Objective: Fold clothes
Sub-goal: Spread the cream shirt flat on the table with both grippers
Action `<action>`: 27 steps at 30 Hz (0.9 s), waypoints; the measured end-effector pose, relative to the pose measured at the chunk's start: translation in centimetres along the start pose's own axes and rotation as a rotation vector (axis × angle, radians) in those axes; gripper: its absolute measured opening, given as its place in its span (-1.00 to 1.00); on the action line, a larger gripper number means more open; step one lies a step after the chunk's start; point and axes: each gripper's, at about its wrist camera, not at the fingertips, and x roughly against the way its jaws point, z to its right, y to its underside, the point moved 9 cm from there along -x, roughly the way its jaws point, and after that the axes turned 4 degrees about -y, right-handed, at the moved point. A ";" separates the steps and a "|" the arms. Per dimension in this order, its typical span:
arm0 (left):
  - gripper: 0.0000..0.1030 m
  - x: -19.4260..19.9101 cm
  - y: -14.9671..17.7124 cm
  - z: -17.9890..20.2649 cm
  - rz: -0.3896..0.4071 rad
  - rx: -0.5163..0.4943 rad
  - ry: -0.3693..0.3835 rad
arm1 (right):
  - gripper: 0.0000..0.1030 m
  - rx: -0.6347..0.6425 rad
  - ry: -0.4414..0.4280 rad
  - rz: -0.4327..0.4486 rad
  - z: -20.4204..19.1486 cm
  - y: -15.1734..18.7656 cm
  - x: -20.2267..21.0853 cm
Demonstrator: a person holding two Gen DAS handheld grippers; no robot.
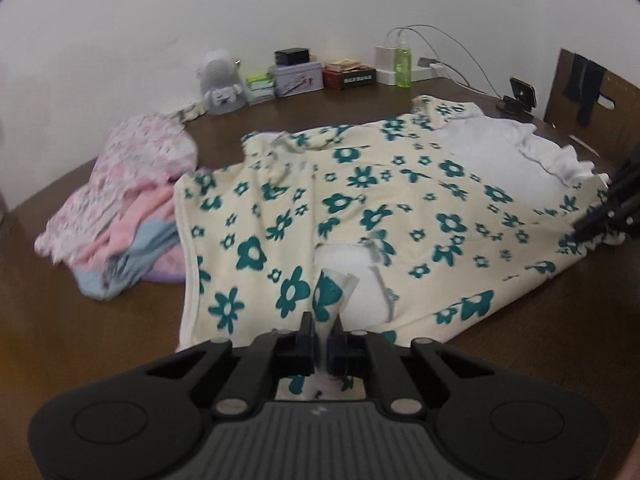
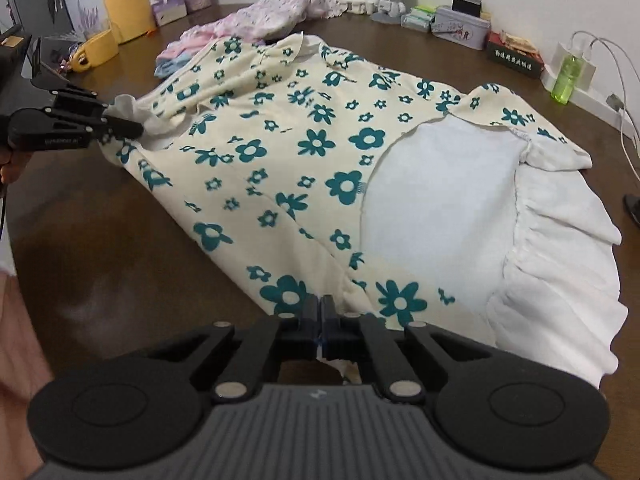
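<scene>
A cream garment with teal flowers (image 1: 360, 184) (image 2: 280, 152) lies spread on the brown table (image 1: 100, 340) (image 2: 100, 248). Its white lining and ruffled hem (image 2: 560, 248) show on the right side. My left gripper (image 1: 320, 322) is shut on a raised fold of the flowered cloth at the near edge. In the right wrist view the same gripper (image 2: 128, 126) pinches the garment's left corner. The right gripper (image 2: 320, 306) is shut on the near edge of the flowered cloth, and in the left wrist view it (image 1: 584, 230) grips the garment's far right corner.
A pile of pink and blue clothes (image 1: 120, 208) (image 2: 240, 24) lies left of the garment. Along the wall stand a small robot figure (image 1: 220, 80), tins and boxes (image 1: 298, 78), a green bottle (image 1: 402, 64) and cables. A yellow bottle (image 2: 124, 0) stands at the far left.
</scene>
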 end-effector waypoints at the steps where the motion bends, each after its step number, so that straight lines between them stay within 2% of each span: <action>1: -0.91 0.0 0.5 0.1 -0.009 0.011 -0.001 | -0.98 0.001 -0.003 -0.004 -0.1 0.2 0.1; 4: -0.91 0.3 1.6 0.7 -0.010 0.011 -0.035 | -0.97 0.030 0.000 -0.012 -0.8 0.5 0.1; 8: -0.89 1.0 1.9 0.7 -0.014 0.031 -0.034 | -0.92 0.030 -0.005 -0.001 -1.3 0.2 0.5; 11: -0.75 2.5 0.8 0.7 0.032 0.020 -0.008 | -0.70 -0.032 -0.059 0.080 -2.1 -2.4 1.6; 12: -0.67 3.1 0.3 0.6 0.054 0.017 0.000 | -0.47 -0.022 -0.085 0.113 -2.8 -3.9 1.8; 13: -0.41 3.9 -0.3 0.4 0.079 0.017 0.008 | -0.26 -0.001 -0.103 0.137 -4.0 -5.2 1.8; 14: -0.27 4.5 -0.9 -0.1 0.104 0.025 0.006 | -0.20 0.028 -0.114 0.145 -5.2 -6.4 1.3; 15: 0.09 5.2 -1.4 -0.8 0.130 0.038 -0.001 | -0.17 0.057 -0.126 0.150 -6.3 -7.6 0.8; 16: 0.30 5.6 -1.7 -1.6 0.147 0.048 -0.019 | -0.17 0.081 -0.133 0.146 -7.4 -8.7 -0.1; 18: 0.31 5.7 -2.0 -3.4 0.157 0.062 -0.073 | -0.17 0.109 -0.139 0.126 -9.2 -10.7 -2.2; 20: 0.29 4.7 -1.6 -5.3 0.121 0.076 -0.124 | -0.17 0.112 -0.140 0.102 -10.6 -12.1 -4.5; 23: 0.17 2.7 -0.9 -7.3 0.058 0.097 -0.133 | -0.16 0.099 -0.145 0.048 -12.0 -13.7 -7.6; 25: -0.22 1.4 -0.5 -8.0 0.026 0.094 -0.104 | -0.17 0.090 -0.128 0.009 -12.7 -14.3 -9.4; 27: -0.50 0.7 -0.2 -7.9 0.019 0.068 -0.073 | -0.17 0.086 -0.091 -0.018 -12.7 -14.7 -10.4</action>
